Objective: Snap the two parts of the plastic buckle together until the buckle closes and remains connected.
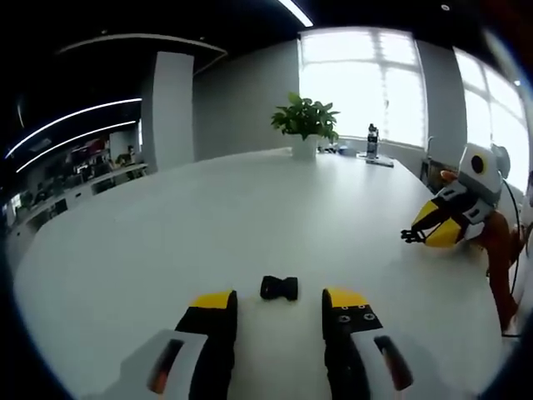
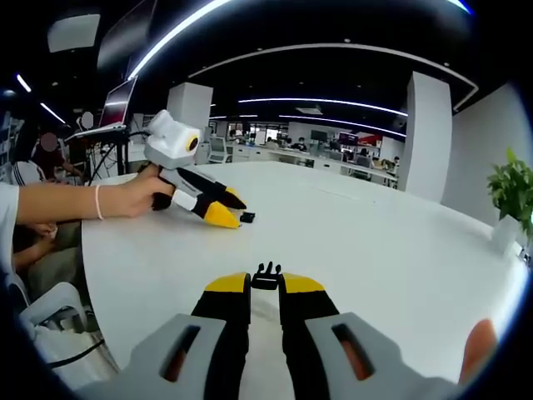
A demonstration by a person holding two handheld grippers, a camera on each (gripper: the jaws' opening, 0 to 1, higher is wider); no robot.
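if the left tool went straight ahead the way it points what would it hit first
Most likely the black buckle piece, which lies on the white table just ahead of the open left tool, about in line with the gap. Depth is hard to judge.

On the desk (image 1: pixel 166 242), one buckle half (image 1: pixel 279 287) lies just ahead of my left gripper (image 1: pixel 279 304), in line with the gap between its spread jaws. Far behind it, near the desk's back edge, stands a potted plant (image 1: pixel 305 123), with a bottle (image 1: pixel 372 140) to its right. My right gripper (image 1: pixel 414 236) comes in from the right over the desk, well apart from that half. The other buckle half (image 2: pixel 266 275) sits between my right gripper's (image 2: pixel 266 283) nearly closed jaw tips.
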